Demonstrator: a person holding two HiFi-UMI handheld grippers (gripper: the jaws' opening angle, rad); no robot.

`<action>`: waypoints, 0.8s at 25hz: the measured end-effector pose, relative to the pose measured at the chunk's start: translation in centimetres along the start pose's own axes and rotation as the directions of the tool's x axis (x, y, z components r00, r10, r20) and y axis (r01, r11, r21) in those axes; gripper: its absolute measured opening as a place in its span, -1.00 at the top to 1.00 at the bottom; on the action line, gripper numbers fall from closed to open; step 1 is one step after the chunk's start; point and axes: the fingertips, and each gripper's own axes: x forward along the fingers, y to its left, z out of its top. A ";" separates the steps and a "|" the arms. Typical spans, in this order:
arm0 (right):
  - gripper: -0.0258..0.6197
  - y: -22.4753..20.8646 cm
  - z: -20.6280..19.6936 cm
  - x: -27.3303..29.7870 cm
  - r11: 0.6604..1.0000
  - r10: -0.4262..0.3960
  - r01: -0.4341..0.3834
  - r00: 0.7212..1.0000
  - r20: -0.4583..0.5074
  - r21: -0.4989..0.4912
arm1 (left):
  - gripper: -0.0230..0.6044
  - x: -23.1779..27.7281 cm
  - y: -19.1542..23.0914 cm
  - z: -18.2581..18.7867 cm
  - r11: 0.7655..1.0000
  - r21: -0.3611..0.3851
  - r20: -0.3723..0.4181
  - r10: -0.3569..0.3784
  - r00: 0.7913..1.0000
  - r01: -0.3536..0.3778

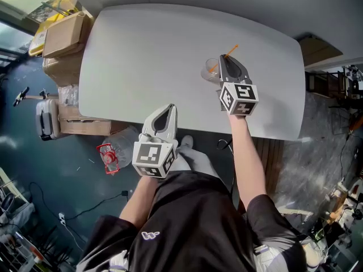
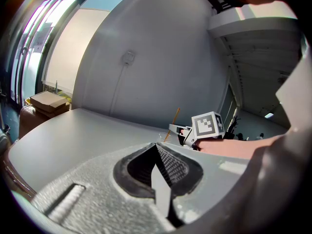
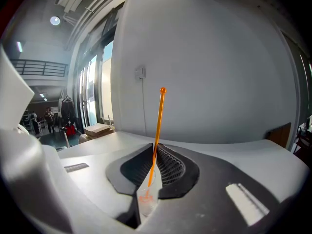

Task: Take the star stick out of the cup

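A clear cup [image 1: 211, 69] stands on the white table [image 1: 147, 55] at the far right, with a thin orange star stick [image 1: 231, 51] leaning out of it. My right gripper [image 1: 225, 58] reaches over the cup's rim and is shut on the stick. In the right gripper view the star stick [image 3: 159, 121] rises between the pressed pads of the right gripper [image 3: 153, 151], and the cup [image 3: 145, 199] with the stick's lower end shows below the jaws. My left gripper [image 1: 170, 107] hovers at the table's near edge, shut with nothing held. The left gripper [image 2: 156, 146] looks toward the right gripper [image 2: 176, 128].
Cardboard boxes [image 1: 62, 35] and a grey suitcase [image 1: 46, 118] sit on the floor left of the table. A red-framed object [image 1: 109, 154] lies below the near edge. A brown board [image 1: 317, 50] stands beyond the table's right end.
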 end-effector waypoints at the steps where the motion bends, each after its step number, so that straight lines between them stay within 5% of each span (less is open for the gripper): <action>1: 0.85 0.0 0.0 0.0 1.000 0.001 -0.001 1.000 0.004 0.003 | 0.92 0.0 0.0 0.0 1.000 0.000 0.000 0.000 1.000 0.000; 20: 0.88 1.4 2.9 -2.0 1.000 0.018 -0.021 0.995 0.102 0.020 | 0.92 -0.9 -0.1 0.2 1.000 -0.005 0.021 -0.008 1.000 0.008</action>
